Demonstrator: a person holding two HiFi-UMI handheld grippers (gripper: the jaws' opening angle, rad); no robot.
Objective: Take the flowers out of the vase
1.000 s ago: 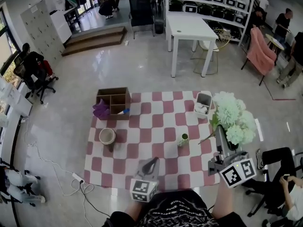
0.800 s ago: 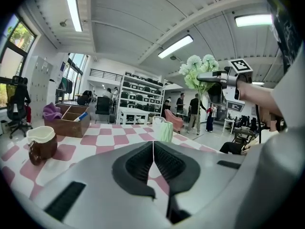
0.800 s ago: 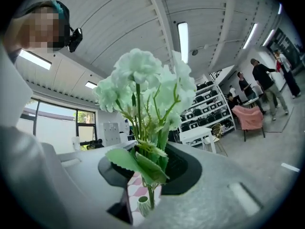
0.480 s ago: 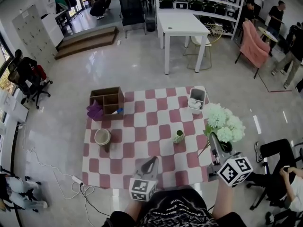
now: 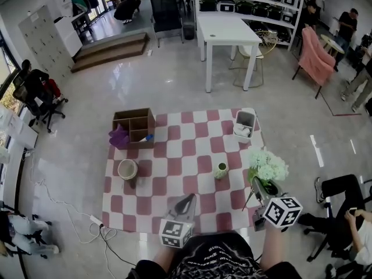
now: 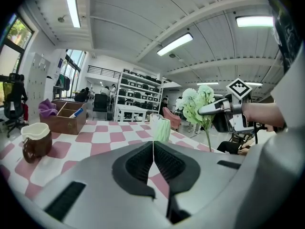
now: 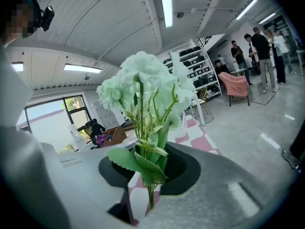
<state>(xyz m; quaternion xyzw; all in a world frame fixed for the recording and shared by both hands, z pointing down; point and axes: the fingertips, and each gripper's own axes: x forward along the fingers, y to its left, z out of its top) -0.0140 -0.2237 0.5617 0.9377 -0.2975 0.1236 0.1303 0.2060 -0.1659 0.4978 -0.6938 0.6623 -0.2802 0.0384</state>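
Pinched between the dark, ribbed jaws of the right gripper (image 5: 256, 183): the flowers (image 5: 267, 165), a bunch of round, fluffy, pale green-white balls on thin green stems with jagged leaves. Held by the stems, with the puffy heads sticking out past the jaws and one thin stem end hanging below them. Out of the vase (image 5: 221, 170) and up in the air, near its right side, over the right edge of the mat (image 5: 174, 161). Small, pale green and upright, that vase, with wavy ribs running up its sides, standing alone on a white square. Flat and soft-looking, the mat, in pink and white checks, spread on a shiny grey floor. Low near the front edge of the mat, the left gripper (image 5: 187, 199), smooth grey plastic, jaws pressed tight together with only a thin line between the bumpy black pads and nothing in them. On the back left corner of the mat, a brown wooden box (image 5: 135, 124) split into open parts, with a floppy purple cloth (image 5: 120, 137) beside it. Further forward on the left, a round jug (image 5: 128, 169), cream on top and glossy brown below. At the back right corner, a small white bin (image 5: 245, 124) with straight sides.
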